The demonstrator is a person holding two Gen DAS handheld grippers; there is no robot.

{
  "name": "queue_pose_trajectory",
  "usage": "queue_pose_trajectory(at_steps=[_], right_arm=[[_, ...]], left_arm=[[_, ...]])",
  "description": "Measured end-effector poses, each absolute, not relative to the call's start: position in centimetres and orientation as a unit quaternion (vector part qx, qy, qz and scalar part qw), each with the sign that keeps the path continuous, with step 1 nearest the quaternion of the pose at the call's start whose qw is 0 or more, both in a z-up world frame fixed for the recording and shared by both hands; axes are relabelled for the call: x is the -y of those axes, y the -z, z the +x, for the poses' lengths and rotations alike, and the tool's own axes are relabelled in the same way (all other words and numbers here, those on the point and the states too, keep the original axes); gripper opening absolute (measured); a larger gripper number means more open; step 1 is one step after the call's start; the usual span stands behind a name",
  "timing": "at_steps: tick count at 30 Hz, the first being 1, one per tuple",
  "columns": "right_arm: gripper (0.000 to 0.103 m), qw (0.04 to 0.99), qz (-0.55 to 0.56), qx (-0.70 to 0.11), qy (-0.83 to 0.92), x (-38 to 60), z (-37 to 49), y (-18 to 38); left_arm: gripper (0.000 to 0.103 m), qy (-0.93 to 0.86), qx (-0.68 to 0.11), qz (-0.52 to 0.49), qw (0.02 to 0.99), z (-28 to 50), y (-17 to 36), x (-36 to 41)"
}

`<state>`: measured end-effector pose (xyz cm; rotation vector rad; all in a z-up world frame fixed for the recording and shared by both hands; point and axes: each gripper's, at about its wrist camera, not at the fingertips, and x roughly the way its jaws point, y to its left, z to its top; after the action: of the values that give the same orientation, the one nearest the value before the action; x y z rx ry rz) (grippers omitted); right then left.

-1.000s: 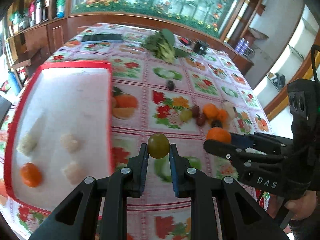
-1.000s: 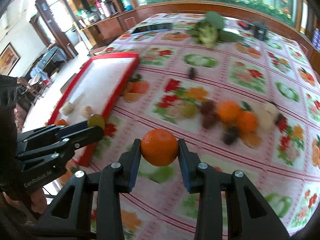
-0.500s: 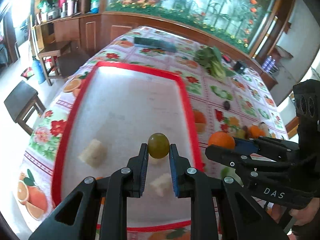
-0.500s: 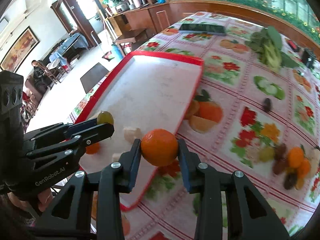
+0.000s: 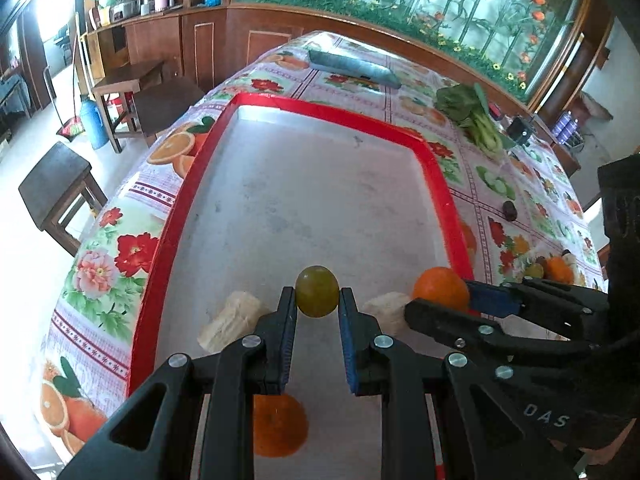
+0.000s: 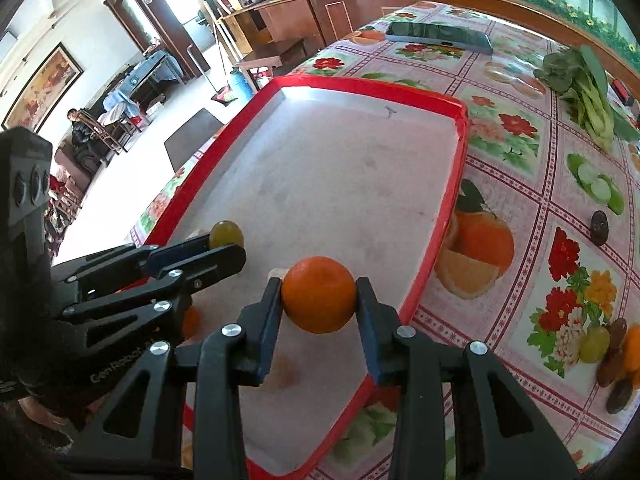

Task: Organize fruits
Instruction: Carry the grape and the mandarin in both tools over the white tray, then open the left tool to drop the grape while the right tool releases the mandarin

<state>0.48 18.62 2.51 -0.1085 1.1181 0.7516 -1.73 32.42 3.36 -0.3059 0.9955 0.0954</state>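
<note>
My left gripper (image 5: 317, 300) is shut on a green grape (image 5: 317, 290) above the near part of the red-rimmed tray (image 5: 328, 112). My right gripper (image 6: 319, 296) is shut on an orange (image 6: 319, 299) just to the right of it, over the tray's near right side. From the right wrist view the left gripper (image 6: 224, 246) and its grape (image 6: 226, 233) show at the left. Two pale fruit chunks (image 5: 232, 320) (image 5: 386, 310) and another orange (image 5: 280, 426) lie in the tray under the fingers.
A pile of loose fruit (image 6: 612, 354) and a single dark fruit (image 6: 599, 222) lie on the flowered tablecloth right of the tray. Leafy greens (image 6: 588, 92) and a phone (image 6: 438, 36) sit farther back. Stools (image 5: 56, 188) stand off the table's left edge.
Both grippers have carried their fruit leftward from the tablecloth to above the tray, and in the last half second moved a little further over it. Neither has let go.
</note>
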Motion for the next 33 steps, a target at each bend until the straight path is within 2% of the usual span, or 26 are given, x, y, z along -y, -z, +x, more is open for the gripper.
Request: queue_pose_trajectory(at_steps=[22, 33], right_arm=[[0.039, 0.79, -0.034, -0.515, -0.331, -18.5, 2.3, -2.0], [0.04, 0.788, -0.031, -0.52, -0.327, -18.4, 2.1, -2.3]], left_arm=[[0.021, -0.051, -0.49, -0.124, 0.862, -0.4, -2.4, -32.0], [0.026, -0.051, -0.496, -0.118, 0.858, -0.7, -2.4, -31.7]])
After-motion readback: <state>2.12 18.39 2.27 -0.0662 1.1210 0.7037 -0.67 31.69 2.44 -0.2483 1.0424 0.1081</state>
